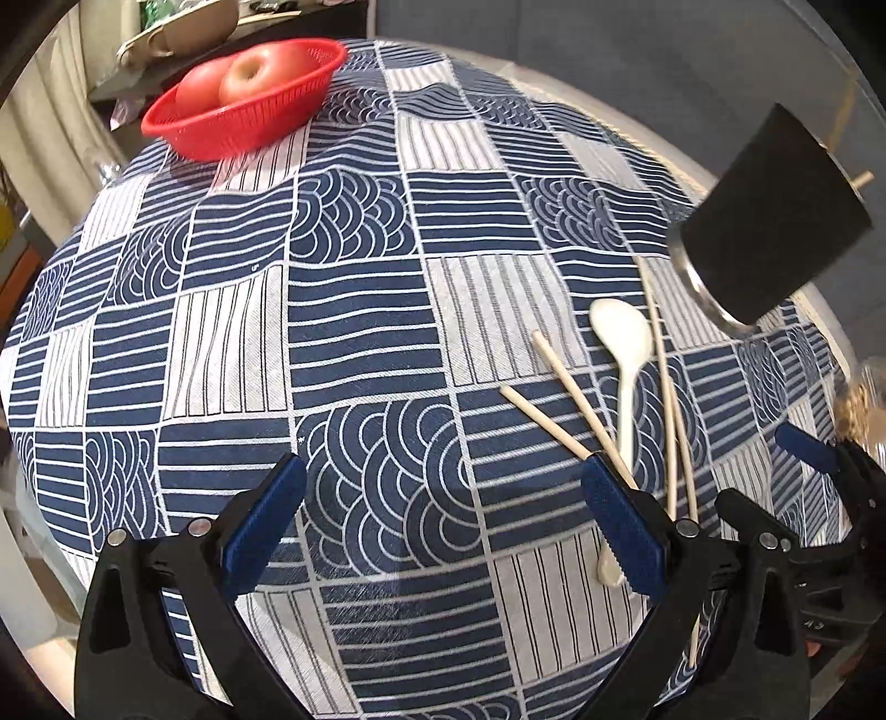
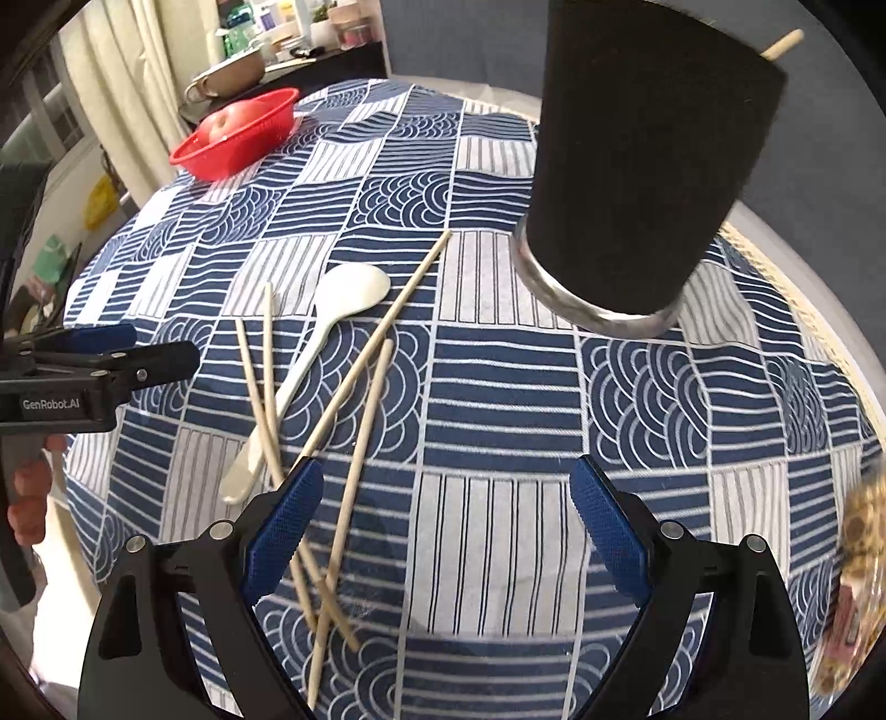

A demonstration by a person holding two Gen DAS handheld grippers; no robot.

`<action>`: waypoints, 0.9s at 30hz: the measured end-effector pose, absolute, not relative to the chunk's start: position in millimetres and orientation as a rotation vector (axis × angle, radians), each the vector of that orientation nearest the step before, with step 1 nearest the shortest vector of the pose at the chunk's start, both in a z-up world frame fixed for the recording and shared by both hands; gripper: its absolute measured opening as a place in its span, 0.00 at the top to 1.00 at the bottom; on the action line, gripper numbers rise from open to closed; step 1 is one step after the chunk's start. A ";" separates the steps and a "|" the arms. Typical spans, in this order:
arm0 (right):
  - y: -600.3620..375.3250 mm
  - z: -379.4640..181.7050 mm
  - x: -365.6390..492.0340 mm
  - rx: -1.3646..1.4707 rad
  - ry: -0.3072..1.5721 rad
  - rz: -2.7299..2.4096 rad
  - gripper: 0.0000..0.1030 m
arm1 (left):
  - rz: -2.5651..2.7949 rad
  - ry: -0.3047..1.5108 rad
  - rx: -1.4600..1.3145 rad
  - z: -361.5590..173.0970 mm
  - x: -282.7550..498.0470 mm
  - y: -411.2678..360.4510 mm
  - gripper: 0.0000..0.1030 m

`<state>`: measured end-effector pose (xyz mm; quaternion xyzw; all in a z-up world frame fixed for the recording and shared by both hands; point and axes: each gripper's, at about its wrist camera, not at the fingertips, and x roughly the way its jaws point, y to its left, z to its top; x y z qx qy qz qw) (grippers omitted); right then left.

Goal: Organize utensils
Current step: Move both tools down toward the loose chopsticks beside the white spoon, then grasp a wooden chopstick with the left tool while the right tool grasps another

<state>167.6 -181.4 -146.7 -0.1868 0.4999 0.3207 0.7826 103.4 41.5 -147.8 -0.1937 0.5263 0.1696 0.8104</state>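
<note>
Left gripper (image 1: 443, 520): fingers spread wide, nothing between the blue pads, poised above the cloth. Its right-hand pad (image 1: 623, 531) overlaps the near ends of the loose utensils in view; contact cannot be told.

Right gripper (image 2: 446, 531): fingers likewise parted and empty. Its left-hand pad (image 2: 285, 531) sits over the crossed sticks, again contact unclear.

Chopsticks (image 2: 360, 421): four pale wooden sticks lying loose on the cloth, fanned and crossing at their near ends, just ahead of both grippers.

Spoon (image 2: 326, 321): white, flat on the cloth, bowl pointing away, handle tucked among the chopsticks and touching or overlapped by them.

Utensil holder (image 2: 642, 166): dark cylindrical cup with a metal base rim, upright on the cloth beyond and to the right of the pile, apart from it. One stick tip (image 2: 783, 43) shows at its far rim, apparently already inside.

Tablecloth (image 1: 360, 310): navy and white patchwork over a round table.

Red basket (image 1: 243, 105): far side, holding apples (image 1: 260, 72); well apart from the work.

Step in hand, judged: sorting barely begun; one item apparently stowed, five still out. Next move calls for closing on a single stick near its end, clear of the crossing, lifting it free without dragging its neighbours, then tipping it upright into the holder.
</note>
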 end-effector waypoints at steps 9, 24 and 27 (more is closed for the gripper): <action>-169.4 -159.7 176.5 -0.447 1.104 0.711 0.16 | 0.453 1.188 -0.506 -160.2 125.2 49.1 0.06; -157.8 -156.8 163.0 -0.515 1.121 0.731 0.77 | 0.521 1.313 -0.452 -157.4 152.3 28.8 0.68; -160.6 -155.2 157.9 -0.537 1.129 0.731 0.93 | 0.474 1.314 -0.439 -155.8 155.4 21.9 0.93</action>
